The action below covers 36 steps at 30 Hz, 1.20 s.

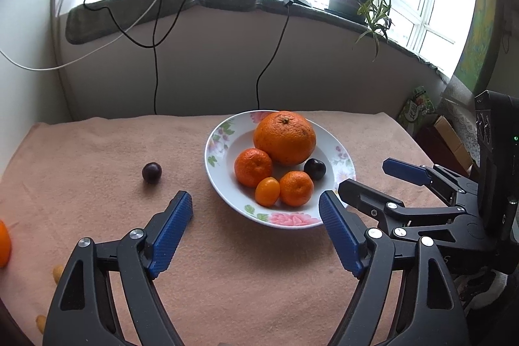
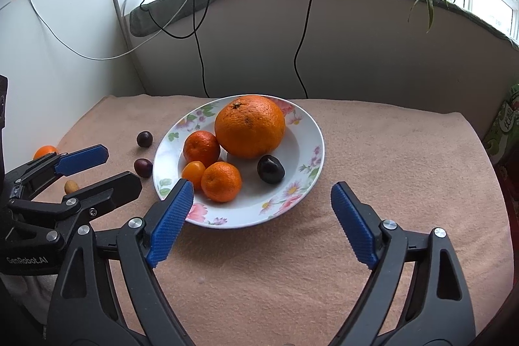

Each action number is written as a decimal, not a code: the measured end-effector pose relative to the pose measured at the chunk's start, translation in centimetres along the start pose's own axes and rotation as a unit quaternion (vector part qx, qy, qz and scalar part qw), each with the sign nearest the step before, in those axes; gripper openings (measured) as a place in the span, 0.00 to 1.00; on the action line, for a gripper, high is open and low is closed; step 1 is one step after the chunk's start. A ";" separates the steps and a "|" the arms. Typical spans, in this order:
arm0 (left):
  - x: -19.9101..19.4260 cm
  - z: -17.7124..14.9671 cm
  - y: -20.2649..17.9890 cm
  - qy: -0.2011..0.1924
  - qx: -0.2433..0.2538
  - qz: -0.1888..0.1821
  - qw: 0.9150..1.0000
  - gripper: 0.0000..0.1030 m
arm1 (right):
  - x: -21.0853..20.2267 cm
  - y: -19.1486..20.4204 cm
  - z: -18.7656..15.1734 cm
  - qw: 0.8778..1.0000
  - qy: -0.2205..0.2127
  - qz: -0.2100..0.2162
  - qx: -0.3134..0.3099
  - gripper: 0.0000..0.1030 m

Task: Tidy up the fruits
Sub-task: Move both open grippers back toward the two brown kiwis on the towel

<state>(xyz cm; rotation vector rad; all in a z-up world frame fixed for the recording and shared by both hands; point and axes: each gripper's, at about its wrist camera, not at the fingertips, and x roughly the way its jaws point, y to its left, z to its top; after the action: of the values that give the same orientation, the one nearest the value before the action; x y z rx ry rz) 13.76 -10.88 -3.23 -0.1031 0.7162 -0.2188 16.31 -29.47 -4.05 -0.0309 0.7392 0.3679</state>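
Now, left camera: the left claw [image 1: 256, 209] is wide open and holds nothing.
Plate: the white flowered plate [image 1: 223, 180] sits just past the blue fingertips [image 1: 181, 203], a bit to the right.
Fruit on it: one big round orange [image 1: 284, 137], two small oranges, a little yellow-orange fruit [image 1: 267, 191] and a dark plum [image 1: 314, 169].
Loose fruit: a dark plum on the cloth [image 1: 151, 172] lies left of the plate.
Right camera: the right claw [image 2: 262, 193] is wide open too, empty, with the plate's near rim [image 2: 246, 221] between its tips.
Cloth: the pink towel [image 2: 389, 151] is under everything.
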 end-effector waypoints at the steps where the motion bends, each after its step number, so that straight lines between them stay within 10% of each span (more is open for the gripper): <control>1: -0.2 0.0 0.1 -0.001 0.000 0.001 1.000 0.78 | -0.1 0.0 0.0 1.000 0.000 0.001 0.001 0.87; 36: -8.3 -3.1 6.1 -0.045 -0.052 0.053 0.996 0.79 | -1.2 9.3 -0.4 0.996 -0.004 0.063 -0.057 0.88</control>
<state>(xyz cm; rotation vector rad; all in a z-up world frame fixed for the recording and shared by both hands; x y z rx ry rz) 6.57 -3.09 -1.29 -0.1733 0.6416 -0.0749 12.14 -21.24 -2.63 -0.0897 0.7129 0.5300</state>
